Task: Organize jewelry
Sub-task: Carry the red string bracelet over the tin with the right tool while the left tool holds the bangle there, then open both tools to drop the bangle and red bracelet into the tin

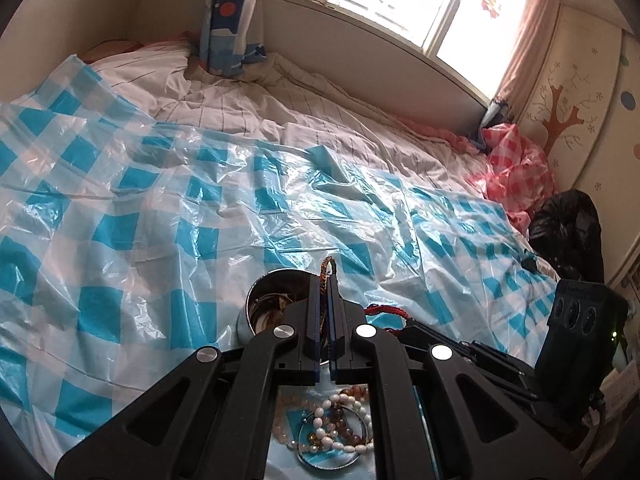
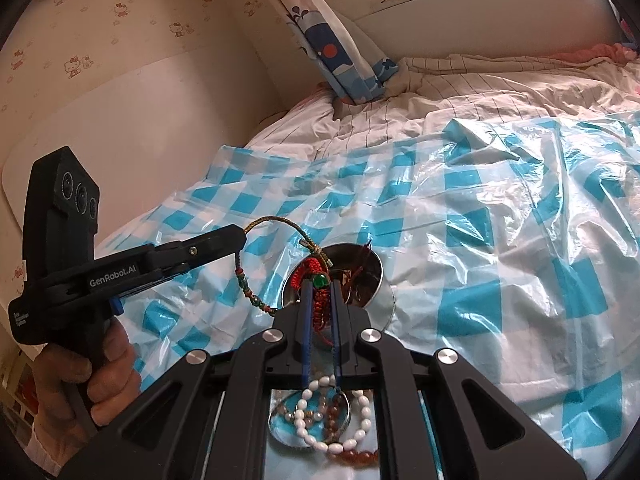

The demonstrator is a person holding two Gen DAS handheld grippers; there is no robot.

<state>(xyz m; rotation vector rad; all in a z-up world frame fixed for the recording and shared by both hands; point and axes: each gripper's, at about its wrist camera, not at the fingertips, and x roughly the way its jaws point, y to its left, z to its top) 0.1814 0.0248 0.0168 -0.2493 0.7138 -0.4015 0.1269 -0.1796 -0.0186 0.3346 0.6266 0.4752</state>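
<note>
Looking across the bed (image 1: 280,128) under its pale striped sheet, we are seeing a crinkled blue-and-white checked plastic sheet (image 1: 160,208) covering most of it, with a window (image 1: 420,0) glowing behind and a bunched pink checked plastic bag (image 1: 508,168) lying at the far right edge. Near us on the plastic, a round shiny metal bowl (image 2: 360,276) is sitting with a few pieces inside. We are holding the left tool (image 2: 240,236) with its fingers pressed together, pinching the end of an olive-gold braided cord bracelet (image 2: 280,224) whose green-beaded tail is hanging down toward the plastic beside the bowl; a hand (image 2: 80,376) is wrapping its grip. We are holding the right tool (image 2: 320,292) nearly closed, pinching a red knotted cord bracelet with a green bead (image 2: 318,280) just over the bowl's near rim. The two cords are meeting at a knot between the tools. Below the tools, a small heap of jewellery is lying on the plastic: a white oval-bead bracelet (image 2: 320,436), an amber-orange bead strand (image 2: 356,458) and a thin silver bangle (image 1: 340,456).
</note>
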